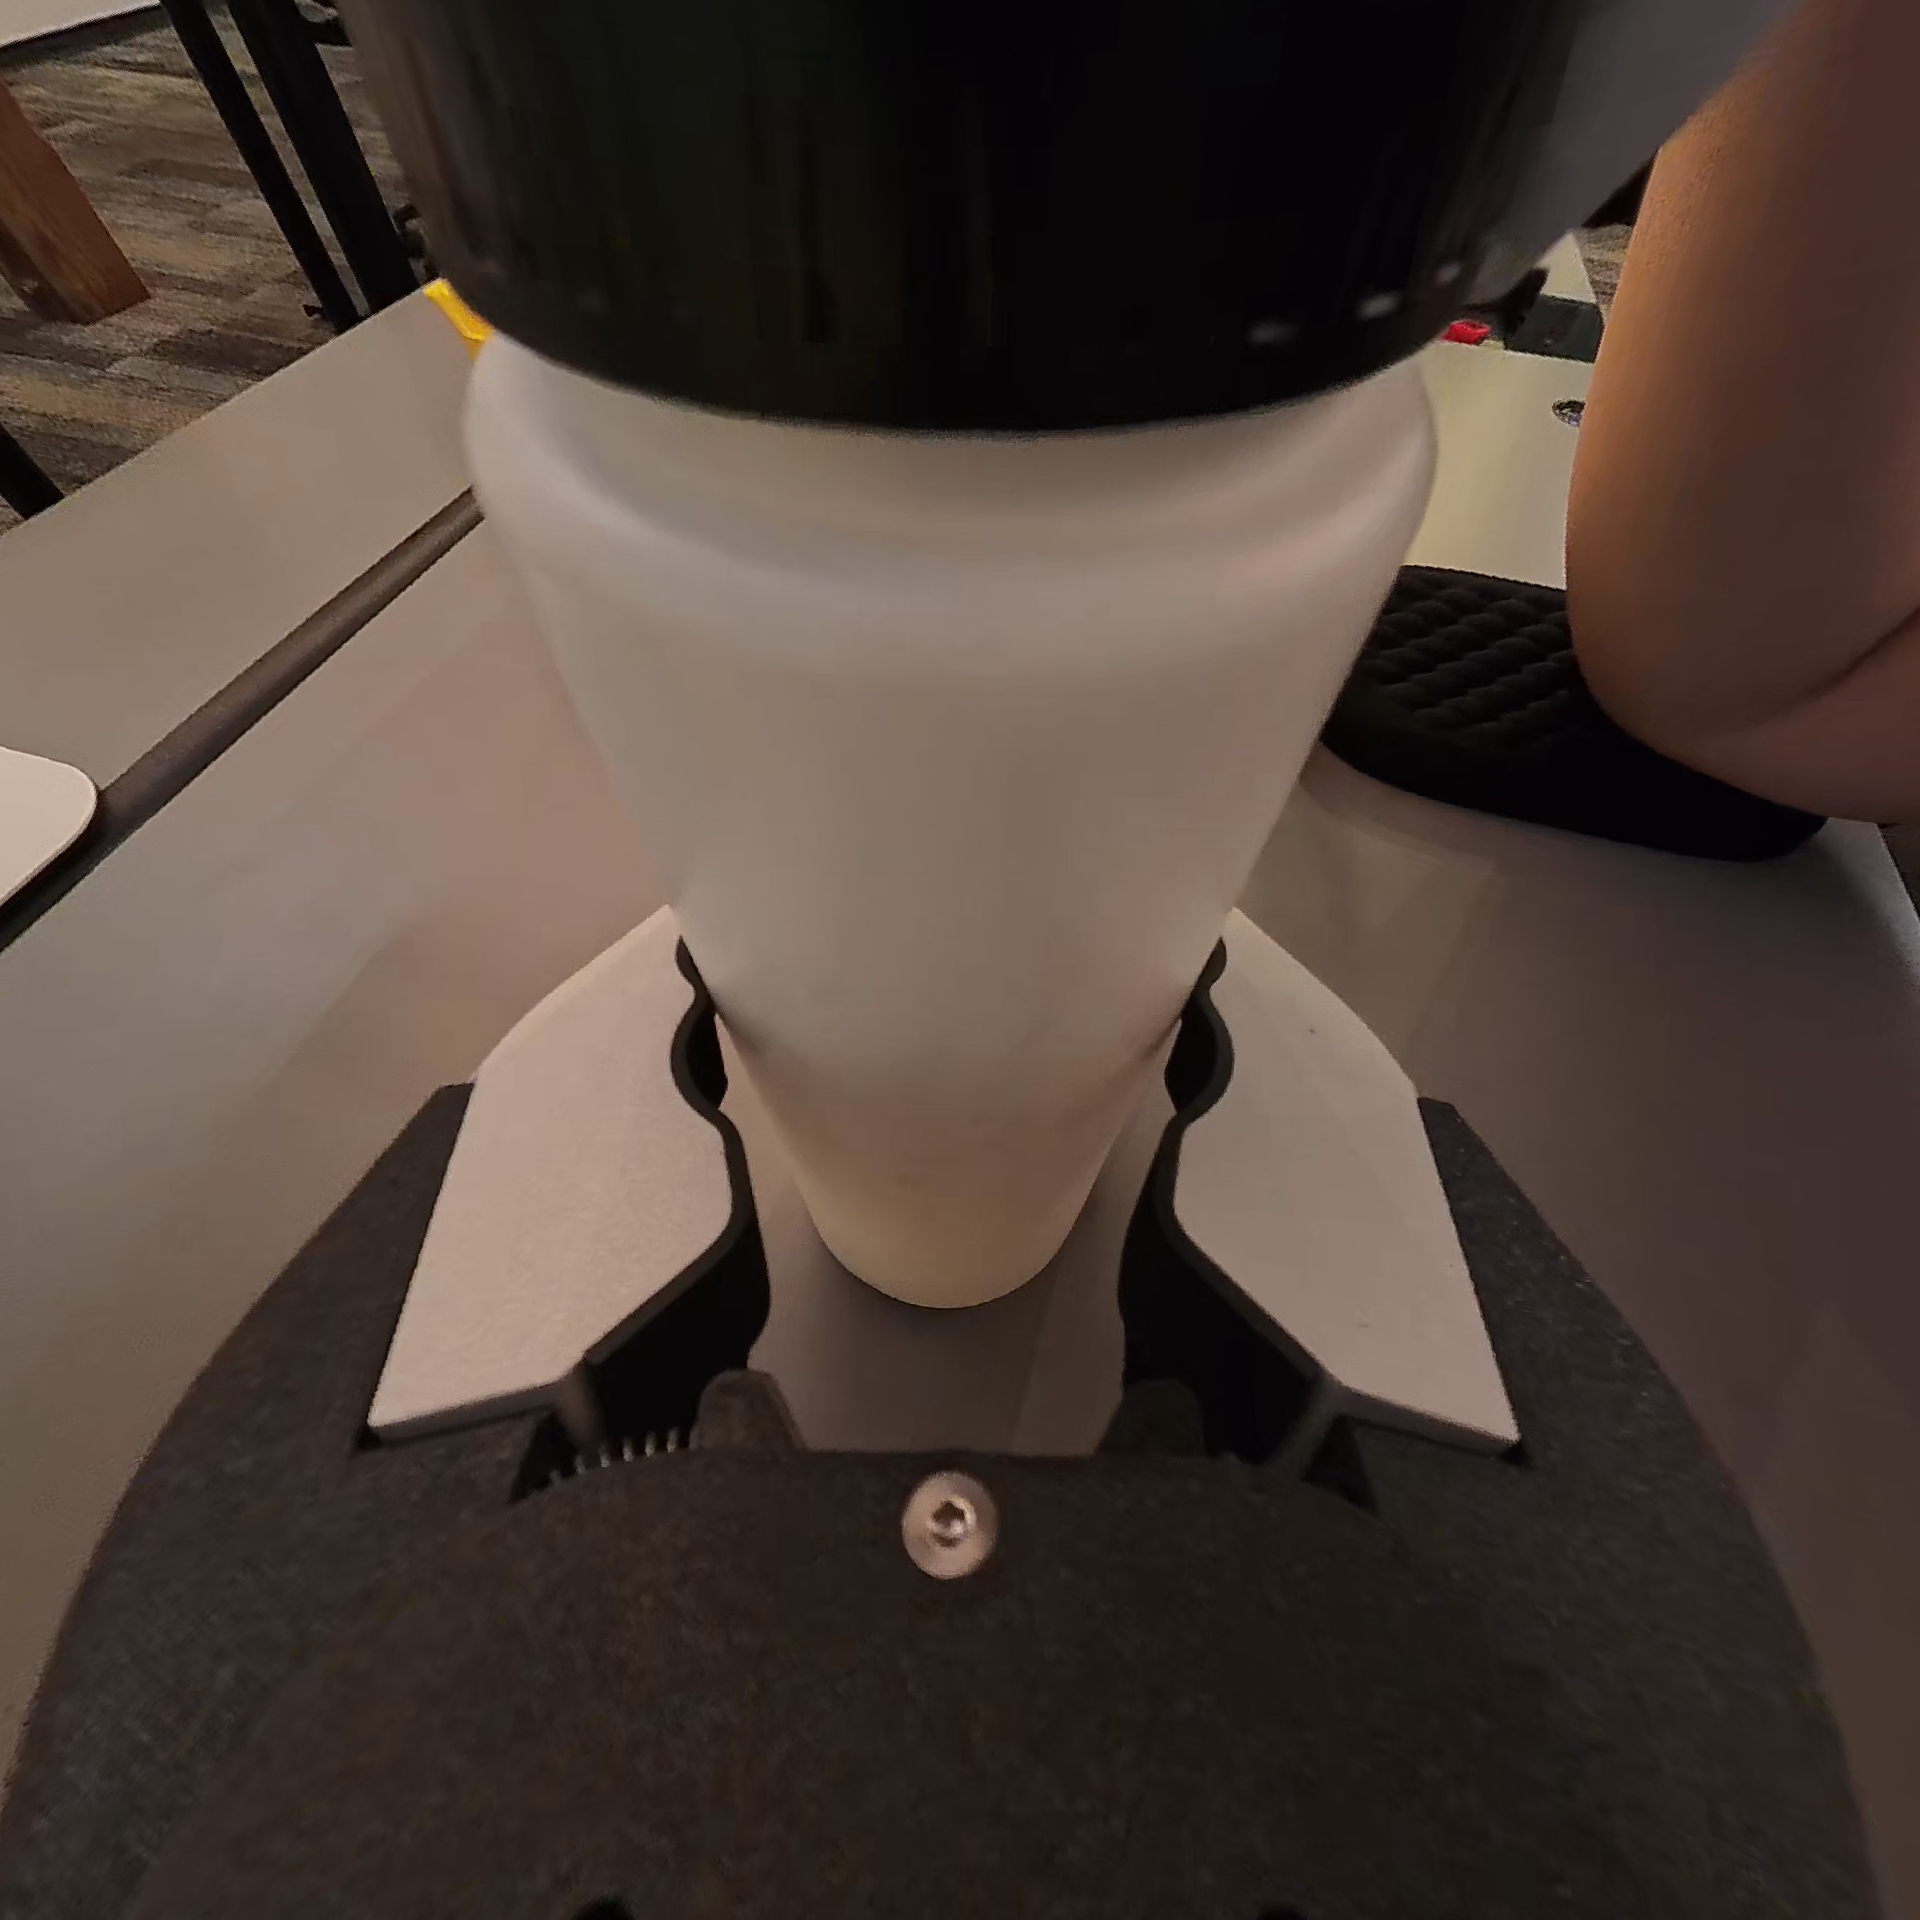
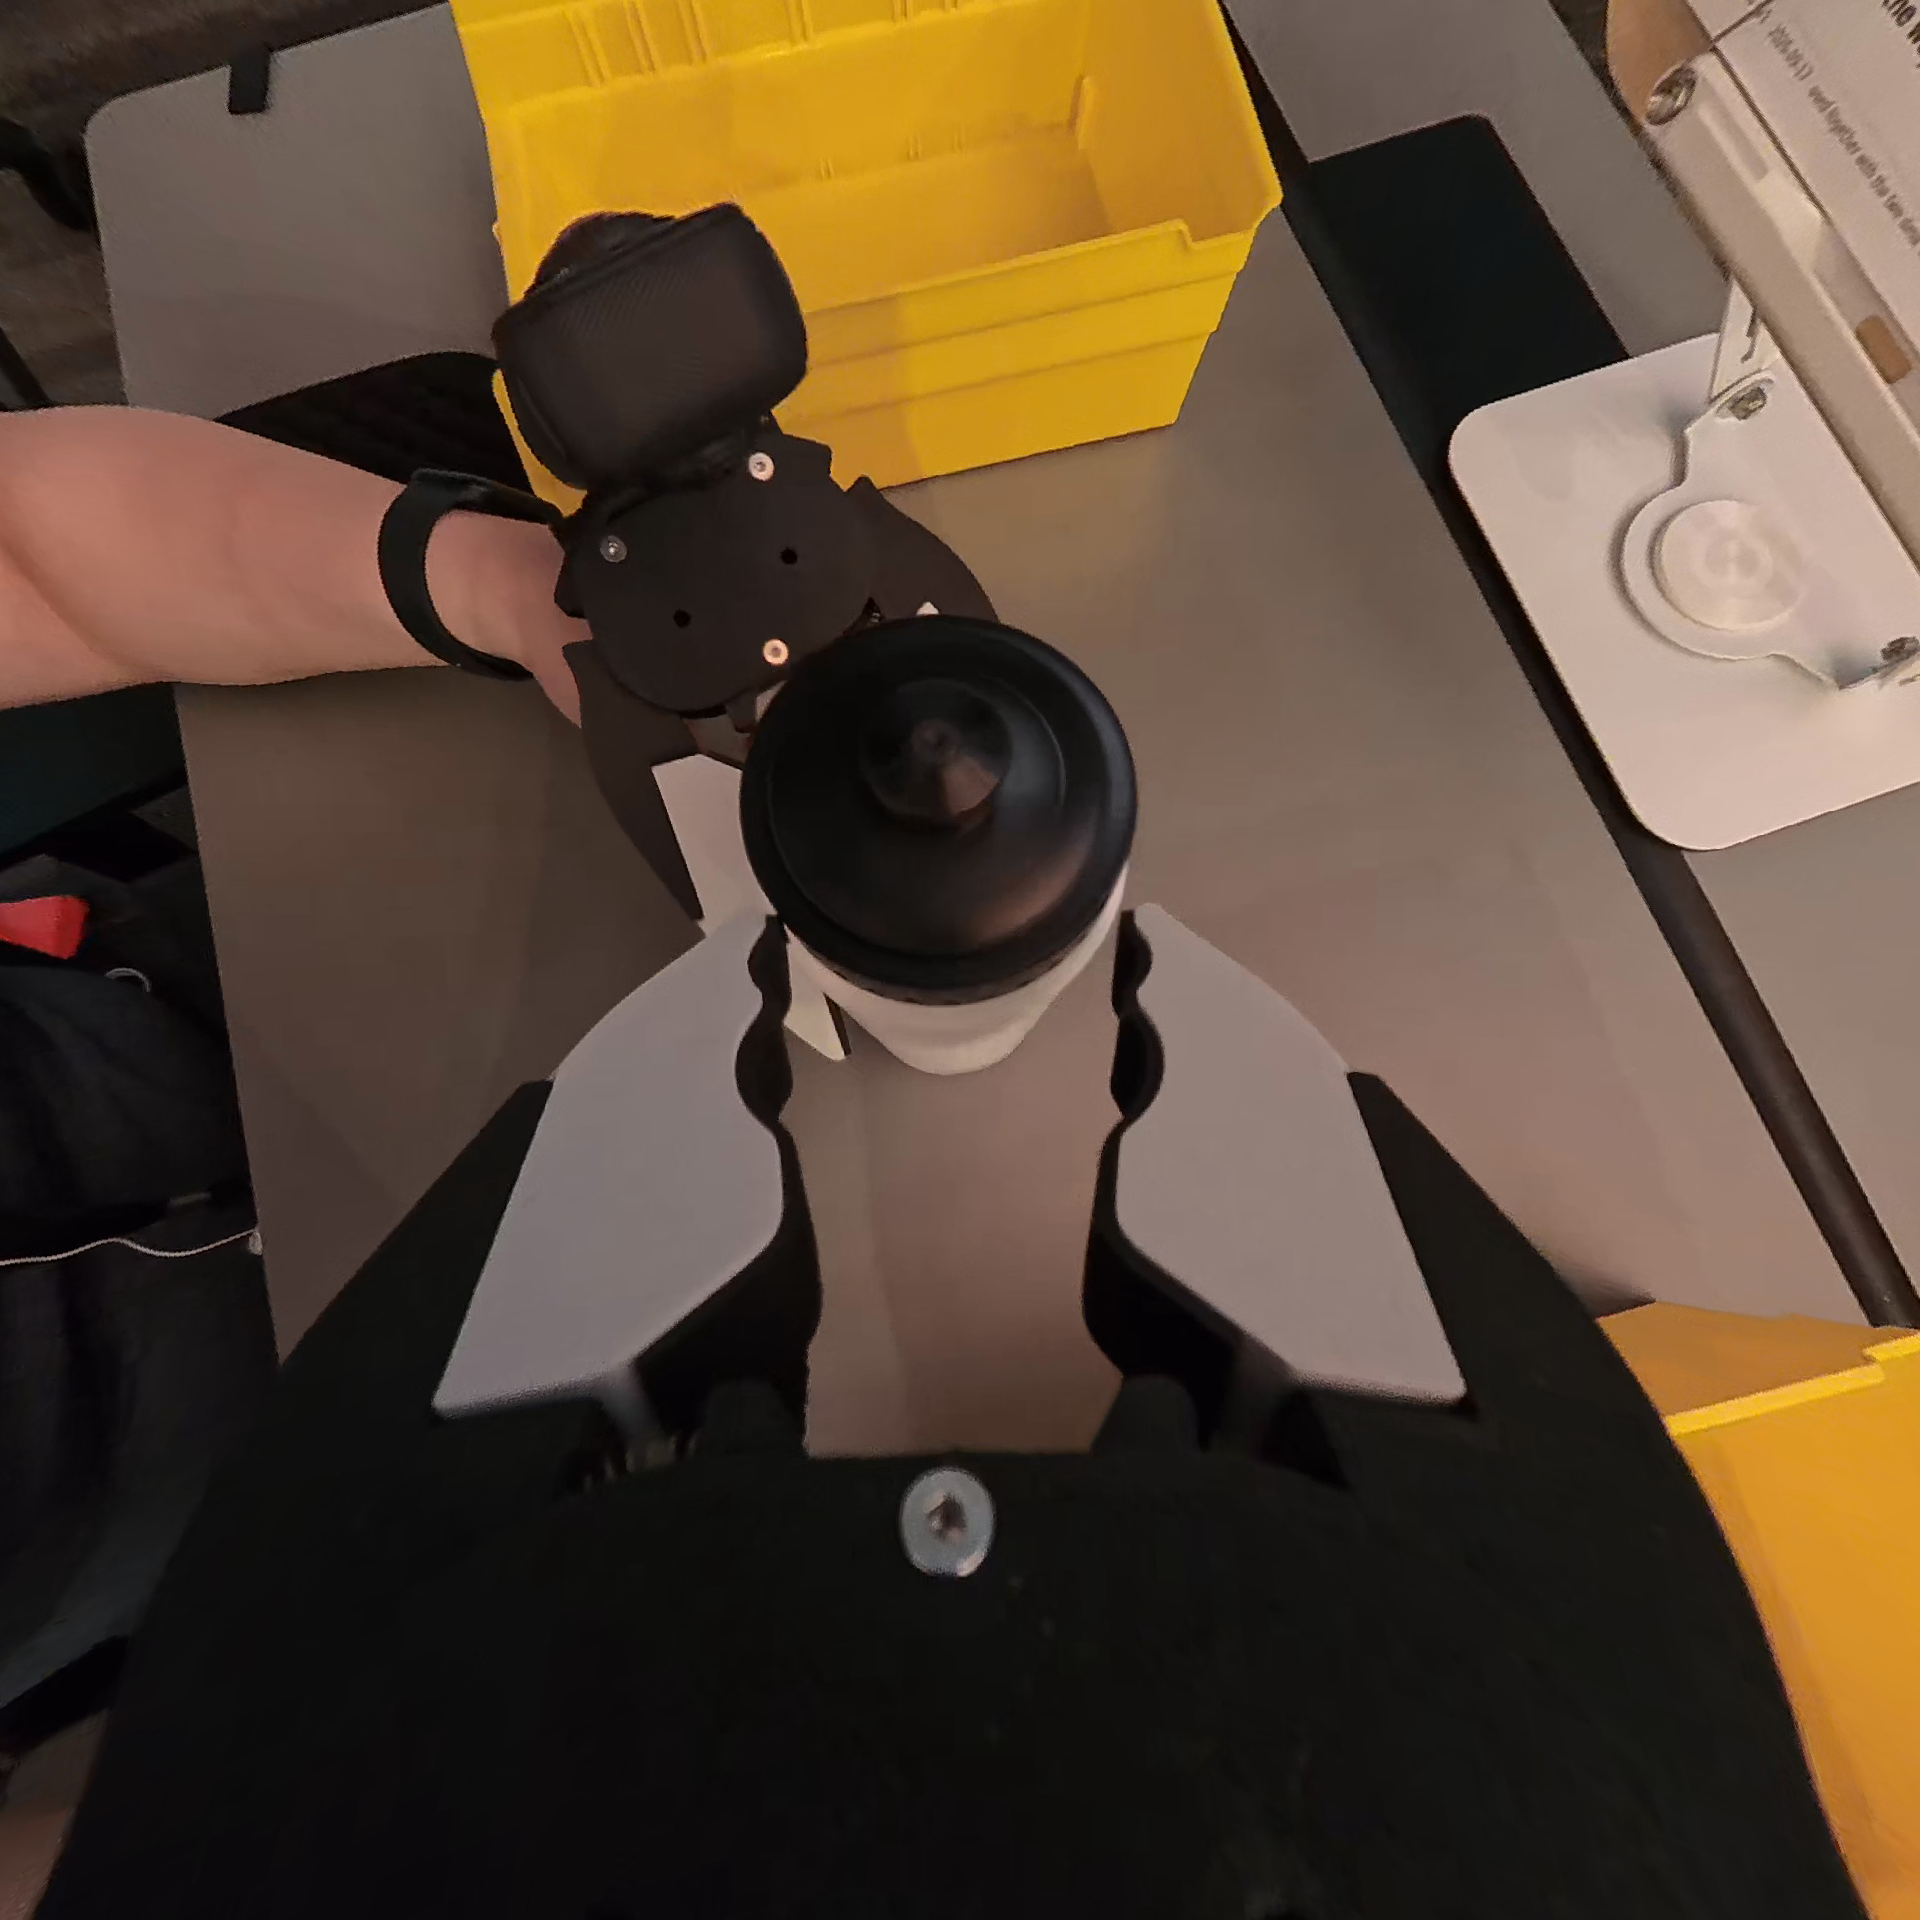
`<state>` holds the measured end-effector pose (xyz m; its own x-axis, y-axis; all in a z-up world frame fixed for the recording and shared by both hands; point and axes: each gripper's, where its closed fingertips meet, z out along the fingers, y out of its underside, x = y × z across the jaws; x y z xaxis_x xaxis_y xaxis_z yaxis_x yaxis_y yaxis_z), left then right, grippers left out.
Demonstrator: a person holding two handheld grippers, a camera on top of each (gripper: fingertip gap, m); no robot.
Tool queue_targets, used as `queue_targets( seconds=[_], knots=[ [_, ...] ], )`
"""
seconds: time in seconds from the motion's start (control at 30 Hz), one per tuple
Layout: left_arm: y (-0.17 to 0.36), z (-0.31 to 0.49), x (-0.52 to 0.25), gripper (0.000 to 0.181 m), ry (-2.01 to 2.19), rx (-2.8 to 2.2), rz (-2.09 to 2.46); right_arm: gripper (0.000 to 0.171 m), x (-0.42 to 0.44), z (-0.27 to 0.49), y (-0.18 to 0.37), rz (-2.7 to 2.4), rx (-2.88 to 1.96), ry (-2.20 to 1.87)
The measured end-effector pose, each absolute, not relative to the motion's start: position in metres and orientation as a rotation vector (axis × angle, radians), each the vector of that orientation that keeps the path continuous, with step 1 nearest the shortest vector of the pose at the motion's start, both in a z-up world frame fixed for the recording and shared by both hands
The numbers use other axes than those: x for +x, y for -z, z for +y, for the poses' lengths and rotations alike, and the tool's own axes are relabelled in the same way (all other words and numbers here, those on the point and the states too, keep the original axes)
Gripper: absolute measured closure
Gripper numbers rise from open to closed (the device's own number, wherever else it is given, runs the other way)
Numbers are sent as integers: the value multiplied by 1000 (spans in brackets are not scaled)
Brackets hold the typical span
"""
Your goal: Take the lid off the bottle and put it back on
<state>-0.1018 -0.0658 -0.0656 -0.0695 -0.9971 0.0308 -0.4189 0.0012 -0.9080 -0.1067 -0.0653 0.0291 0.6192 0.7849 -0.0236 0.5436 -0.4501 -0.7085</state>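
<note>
A white bottle (image 1: pixel 935 727) with a black ribbed lid (image 1: pixel 935 208) screwed on stands upright on the grey table (image 1: pixel 260 987). My left gripper (image 1: pixel 951 971) is shut on the bottle's lower body, with both fingers pressed against its sides. In the right wrist view I look down on the lid (image 2: pixel 940 790) and the bottle's white shoulder (image 2: pixel 935 1023). My right gripper (image 2: pixel 951 935) is open above it, with a fingertip on each side of the lid's near edge, not touching it. The left gripper's body (image 2: pixel 717 582) and the hand holding it show behind the bottle.
A yellow bin (image 2: pixel 935 260) stands just behind the bottle. A second yellow bin (image 2: pixel 1818 1507) is at the near right. A white plate with a metal fitting (image 2: pixel 1714 582) lies to the right. A black mat (image 1: pixel 1507 707) lies under the person's arm (image 1: pixel 1766 416).
</note>
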Motion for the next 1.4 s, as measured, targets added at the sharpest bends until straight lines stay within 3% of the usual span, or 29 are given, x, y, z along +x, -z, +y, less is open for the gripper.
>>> queue_targets(
  seconds=[0.2, 0.33, 0.47, 0.6, 0.77, 0.87, 1.13, 1.27, 1.33, 1.4],
  knots=[
    [65, -64, -102, 96, 1052, -1508, 1564, 117, -93, -64, -30, -1016, -2184, -422],
    [66, -66, -103, 95, 1034, -1496, 1574, 131, -75, -54, -29, -963, -2195, -299],
    [66, -66, -102, 95, 1041, -1496, 1573, 115, -91, -73, -27, -1013, -2230, -433],
    [66, -65, -101, 95, 1030, -1510, 1555, 85, -102, -66, -33, -948, -2197, -364],
    [66, -64, -100, 95, 1004, -1534, 1531, 87, -118, -50, -31, -817, -2198, -260],
    [66, -66, -100, 95, 997, -1522, 1550, 97, -120, -53, -26, -892, -2210, -259],
    [67, -125, -110, 95, 1202, -1221, 1884, 97, -136, -108, -28, -1592, -1754, -534],
    [66, -141, -112, 95, 1273, -1184, 1939, 96, -139, -128, -29, -1677, -1642, -758],
    [66, -126, -105, 95, 1233, -1261, 1851, 94, -136, -116, -27, -1591, -1745, -728],
    [66, -109, -100, 95, 1168, -1322, 1757, 80, -134, -98, -26, -1455, -1876, -633]
  ],
)
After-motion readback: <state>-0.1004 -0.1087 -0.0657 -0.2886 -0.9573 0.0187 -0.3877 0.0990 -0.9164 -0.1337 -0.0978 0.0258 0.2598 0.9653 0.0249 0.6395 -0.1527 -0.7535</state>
